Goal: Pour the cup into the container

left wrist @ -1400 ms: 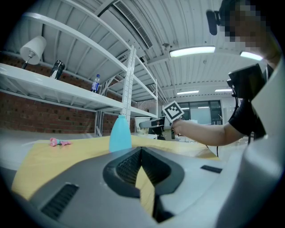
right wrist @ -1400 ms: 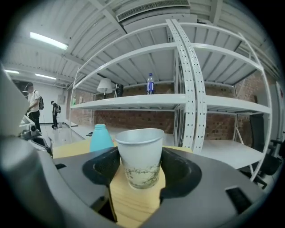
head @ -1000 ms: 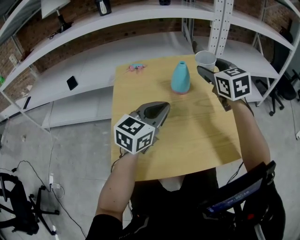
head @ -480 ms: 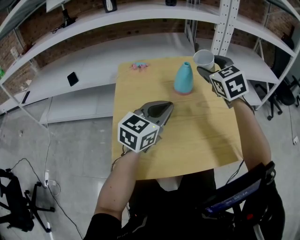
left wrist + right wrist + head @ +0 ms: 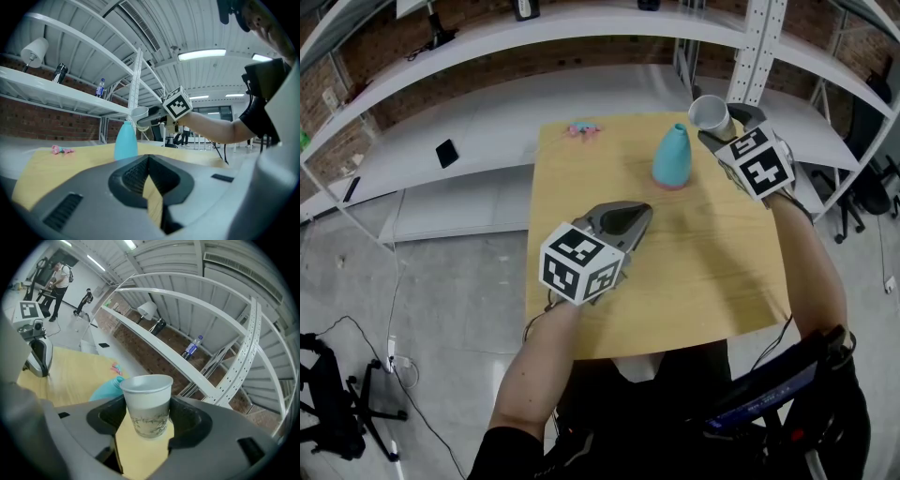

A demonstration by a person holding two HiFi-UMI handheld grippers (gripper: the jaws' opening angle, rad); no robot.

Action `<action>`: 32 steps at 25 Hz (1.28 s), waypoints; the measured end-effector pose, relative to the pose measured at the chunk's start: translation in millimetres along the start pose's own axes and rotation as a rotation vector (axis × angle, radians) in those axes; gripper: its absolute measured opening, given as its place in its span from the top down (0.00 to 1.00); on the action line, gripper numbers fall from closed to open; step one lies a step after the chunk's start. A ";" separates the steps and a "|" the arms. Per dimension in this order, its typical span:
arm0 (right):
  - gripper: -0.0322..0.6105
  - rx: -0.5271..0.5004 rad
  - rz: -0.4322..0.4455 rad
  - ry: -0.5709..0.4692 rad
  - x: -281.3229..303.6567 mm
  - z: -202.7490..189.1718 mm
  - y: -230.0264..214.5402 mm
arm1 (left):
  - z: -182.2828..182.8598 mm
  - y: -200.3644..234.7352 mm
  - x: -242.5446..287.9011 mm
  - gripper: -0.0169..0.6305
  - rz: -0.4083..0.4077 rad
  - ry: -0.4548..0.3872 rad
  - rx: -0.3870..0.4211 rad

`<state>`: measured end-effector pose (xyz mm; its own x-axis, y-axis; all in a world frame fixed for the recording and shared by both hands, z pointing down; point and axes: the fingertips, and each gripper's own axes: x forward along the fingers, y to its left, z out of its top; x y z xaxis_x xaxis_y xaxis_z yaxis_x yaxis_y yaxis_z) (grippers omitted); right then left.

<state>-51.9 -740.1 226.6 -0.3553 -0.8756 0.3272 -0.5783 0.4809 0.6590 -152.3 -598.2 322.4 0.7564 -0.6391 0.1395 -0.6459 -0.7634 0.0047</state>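
The right gripper [image 5: 720,129] holds a white paper cup with a faint leaf print [image 5: 146,404], its jaws set wide and pressed on the cup's two sides; the cup is in the air at the far right corner of the light wooden table [image 5: 712,272], just beside and above the narrow mouth of the teal, cone-shaped plastic container [image 5: 674,157]. Over the last second the change is a roll of that wrist; the marker cube [image 5: 761,164] on the gripper now shows a more tilted face, and the cup, which stood nearly upright with its rim facing up, now leans with its open mouth turned toward the container's neck; the hand itself has hardly travelled. That reads as the start of the pour; whether anything is running out yet cannot be told, and the contents of the cup are not visible. The rim appears close to the small opening but not plainly over it, so a spill onto the table seems the likely risk if the tilt goes on without a small shift toward the neck. The left gripper [image 5: 630,214] hangs over the table's middle as before, its jaws drawn together on nothing.
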 end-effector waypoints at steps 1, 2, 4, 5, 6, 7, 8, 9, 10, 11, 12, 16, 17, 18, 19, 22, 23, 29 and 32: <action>0.49 -0.010 -0.001 0.004 1.0 0.5 0.1 | 0.0 -0.1 0.1 0.97 0.000 0.000 0.000; 0.49 -0.021 -0.002 0.009 2.0 0.9 0.3 | -0.1 -0.2 0.3 0.97 0.000 -0.001 0.000; 0.49 -0.050 -0.005 0.019 3.5 1.7 0.7 | -0.1 -0.3 0.5 0.97 -0.001 -0.001 -0.001; 0.49 -0.065 -0.009 0.024 3.9 2.2 0.7 | 0.0 -0.4 0.5 0.97 -0.001 0.000 -0.001; 0.49 -0.079 -0.012 0.028 4.3 2.7 0.5 | 0.2 -0.4 0.5 0.97 -0.001 0.000 -0.001; 0.49 -0.092 -0.015 0.032 4.5 3.1 0.3 | 0.3 -0.3 0.5 0.97 -0.002 0.000 0.000; 0.49 -0.105 -0.019 0.035 4.8 3.5 0.0 | 0.4 -0.3 0.5 0.97 -0.002 -0.001 0.000; 0.49 -0.118 -0.023 0.040 5.2 3.9 -0.3 | 0.5 -0.3 0.4 0.97 -0.001 -0.001 0.000; 0.49 -0.131 -0.026 0.044 5.9 4.1 -0.5 | 0.4 -0.1 0.3 0.97 -0.001 -0.001 0.000; 0.49 -0.143 -0.029 0.048 6.8 4.4 -0.4 | 0.3 0.3 0.2 0.97 -0.001 0.000 0.000; 0.49 -0.154 -0.031 0.052 7.8 4.6 0.0 | 0.1 0.6 0.1 0.97 -0.001 0.000 0.000; 0.49 -0.178 -0.020 0.059 10.1 4.7 4.5 | -0.3 0.1 0.3 0.97 -0.002 -0.001 -0.001; 0.49 -0.189 -0.022 0.061 10.7 4.9 4.7 | -0.2 0.0 0.4 0.97 -0.002 -0.001 -0.001; 0.49 -0.204 -0.026 0.065 11.5 5.2 4.6 | -0.1 0.1 0.5 0.97 -0.001 -0.001 0.000; 0.49 -0.221 -0.032 0.070 12.4 5.3 4.4 | -0.1 0.4 0.6 0.97 -0.001 -0.001 0.000; 0.49 -0.268 -0.048 0.083 14.1 4.8 3.6 | -0.2 0.4 0.6 0.97 -0.003 0.000 0.000; 0.49 -0.273 -0.050 0.085 14.2 4.6 3.7 | -0.2 0.1 0.6 0.97 -0.005 0.000 0.000; 0.49 -0.303 -0.061 0.095 15.5 5.2 2.4 | -0.5 -0.1 0.2 0.97 -0.009 -0.001 0.001; 0.49 -0.315 -0.059 0.098 16.1 5.7 3.5 | 0.4 -0.5 0.0 0.97 -0.011 -0.001 0.001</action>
<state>-63.8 -752.3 230.3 -0.2466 -0.9090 0.3360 -0.3350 0.4053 0.8506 -151.9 -597.8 322.1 0.7632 -0.6311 0.1386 -0.6378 -0.7702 0.0050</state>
